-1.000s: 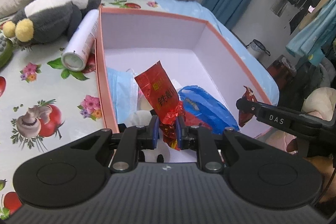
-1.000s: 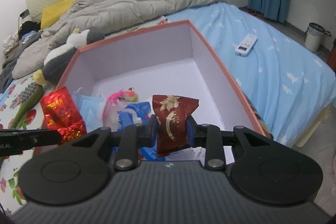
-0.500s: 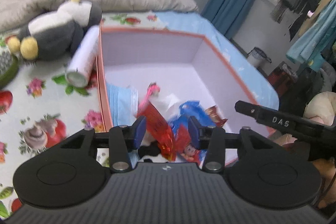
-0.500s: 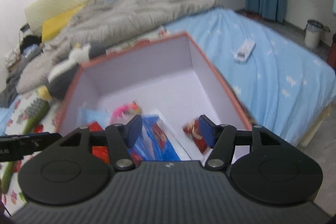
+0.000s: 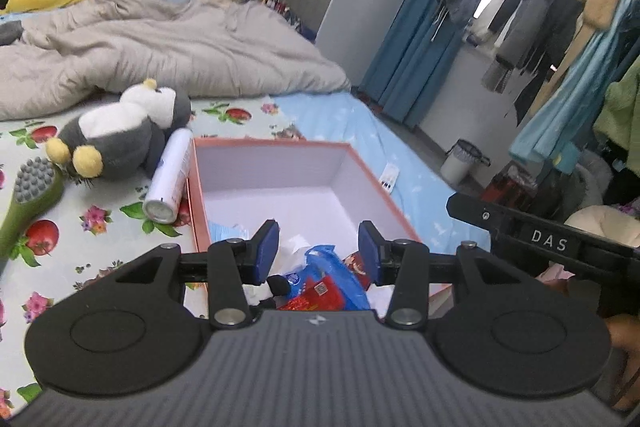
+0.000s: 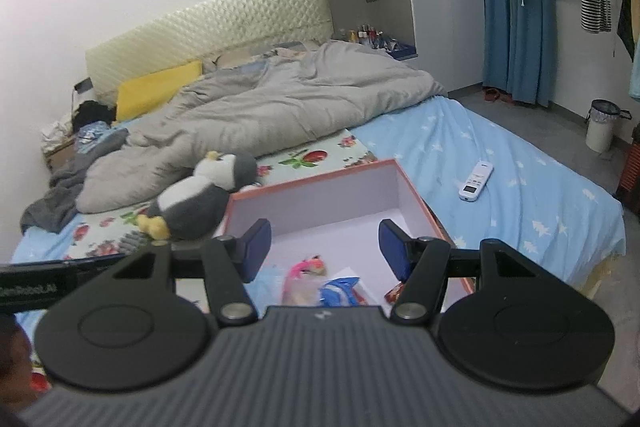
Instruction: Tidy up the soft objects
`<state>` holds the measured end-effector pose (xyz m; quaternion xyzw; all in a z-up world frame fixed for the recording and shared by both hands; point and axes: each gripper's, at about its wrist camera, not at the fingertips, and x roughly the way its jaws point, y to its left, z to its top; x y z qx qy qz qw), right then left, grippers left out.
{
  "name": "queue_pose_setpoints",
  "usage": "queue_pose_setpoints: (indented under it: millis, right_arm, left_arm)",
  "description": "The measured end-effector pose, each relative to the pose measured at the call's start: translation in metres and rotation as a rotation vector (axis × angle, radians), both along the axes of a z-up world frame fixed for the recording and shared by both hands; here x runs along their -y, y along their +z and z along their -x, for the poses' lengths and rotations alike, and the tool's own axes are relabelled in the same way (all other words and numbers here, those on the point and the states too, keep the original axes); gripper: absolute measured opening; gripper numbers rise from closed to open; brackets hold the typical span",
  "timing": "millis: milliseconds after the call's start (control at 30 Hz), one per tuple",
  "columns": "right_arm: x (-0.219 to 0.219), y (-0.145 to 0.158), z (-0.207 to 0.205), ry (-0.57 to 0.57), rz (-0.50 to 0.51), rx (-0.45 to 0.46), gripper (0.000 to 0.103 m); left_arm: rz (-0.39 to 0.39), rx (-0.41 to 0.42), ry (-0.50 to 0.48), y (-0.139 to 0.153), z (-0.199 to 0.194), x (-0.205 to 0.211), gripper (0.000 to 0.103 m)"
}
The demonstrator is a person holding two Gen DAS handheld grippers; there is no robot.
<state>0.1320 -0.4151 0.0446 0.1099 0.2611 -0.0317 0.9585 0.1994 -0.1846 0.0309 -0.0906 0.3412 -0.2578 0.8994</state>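
The left gripper (image 5: pixel 318 249) is hanging with its blue-padded jaws spread wide and nothing between them, above the near end of the open rectangular cardboard box with salmon-pink outer walls and a pale lilac lining (image 5: pixel 267 167). The right gripper (image 6: pixel 325 249) is likewise gaping, empty, over the same box (image 6: pixel 316 197) from the other side.

Inside the box, the soft packets are lying in a loose heap at the near end — a crinkly blue plastic snack bag (image 5: pixel 332 269), a glossy red foil packet (image 5: pixel 316 301) overlapping it on the near side, a dark red sweet wrapper (image 6: pixel 394 293) near the right wall, a pale blue face mask (image 5: pixel 222 229) against the left wall, and a pink-and-clear small packet (image 6: pixel 306 269) near the middle. The far half of the box floor is showing bare lining.

On the fruit-and-flower printed sheet (image 5: pixel 100 223) left of the box, a white cylindrical spray can (image 5: pixel 170 175) is lying on its side, touching the box's left wall. A grey-and-white plush penguin with yellow feet (image 5: pixel 120 137) is lying just beyond it, and a green-handled brush with grey bristles (image 5: pixel 30 195) is resting further left. A white remote control (image 6: pixel 476 181) is lying on the light blue star-print bedsheet (image 6: pixel 520 195) to the right, well apart from the box.
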Motion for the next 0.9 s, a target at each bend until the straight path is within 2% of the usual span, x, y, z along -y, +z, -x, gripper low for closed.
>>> queue_pose_setpoints:
  millis: [233,433,600,900]
  right_arm:
    - [-0.015,0.025,0.035,0.013,0.018,0.032,0.062]
    - [-0.021,0.021,0.053,0.027,0.022,-0.013,0.062]
    - [-0.026,0.01,0.061,0.039,0.022,-0.057,0.062]
    - [-0.035,-0.004,0.07,0.059,0.04,-0.097,0.062]
  left_arm:
    - [0.034,0.028,0.02,0.031,0.039,-0.017,0.05]
    - [0.03,0.047,0.01,0.044,0.069,-0.023,0.05]
    - [0.012,0.046,0.006,0.043,0.083,-0.023,0.05]
    - [-0.012,0.013,-0.003,0.025,0.09,-0.018,0.05]
